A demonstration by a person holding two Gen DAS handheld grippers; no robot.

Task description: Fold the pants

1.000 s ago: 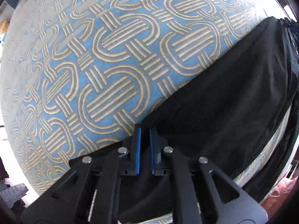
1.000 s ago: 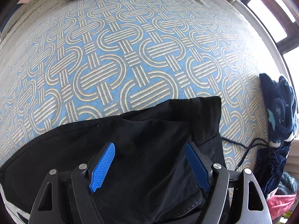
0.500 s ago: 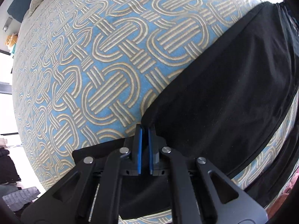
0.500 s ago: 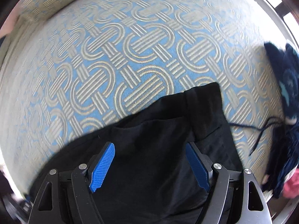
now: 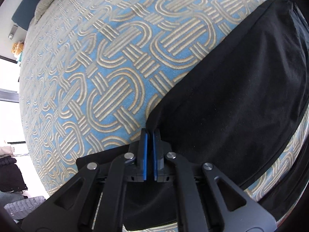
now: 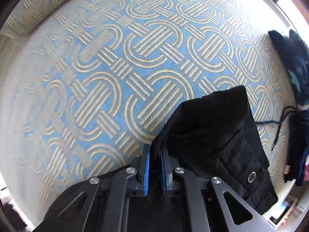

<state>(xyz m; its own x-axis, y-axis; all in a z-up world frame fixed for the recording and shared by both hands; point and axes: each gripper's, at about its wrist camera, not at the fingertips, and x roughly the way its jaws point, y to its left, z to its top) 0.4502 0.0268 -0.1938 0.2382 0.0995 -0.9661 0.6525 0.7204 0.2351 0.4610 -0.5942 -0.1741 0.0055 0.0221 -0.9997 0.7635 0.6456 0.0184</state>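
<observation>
- Left gripper [image 5: 150,135] clamped tight on the edge of the pants [image 5: 241,100], blue pads nearly touching with just a thin bit of black cloth pinched at the tips.
- From there, pants spreading out toward 1 to 3 o'clock in the left wrist view, lying mostly flat on the blue and tan patterned bedspread [image 5: 115,77].
- Right gripper [image 6: 155,150] also clenched, a bunched fold of the same black cloth squeezed between its pads and rising toward 1 o'clock.
- Just past that, at about 4 o'clock in the right view, a thicker part with a button [image 6: 252,176] and stitched seams, probably the waist end.
- Further out at 3 o'clock, a dark blue fuzzy garment [image 6: 293,58] with a loose cord [image 6: 278,123], lying apart from the pants.
- Handling guess: soft, light, floppy stuff, no stiffness at all, so bound to sag and drape between the two grips.
- Not slippery looking, kind of matte cotton, so a pinch should hold fine.
- Best spots to grab: hems, corners, the sturdier waistband, not the middle of a leg where only one layer might come up.
</observation>
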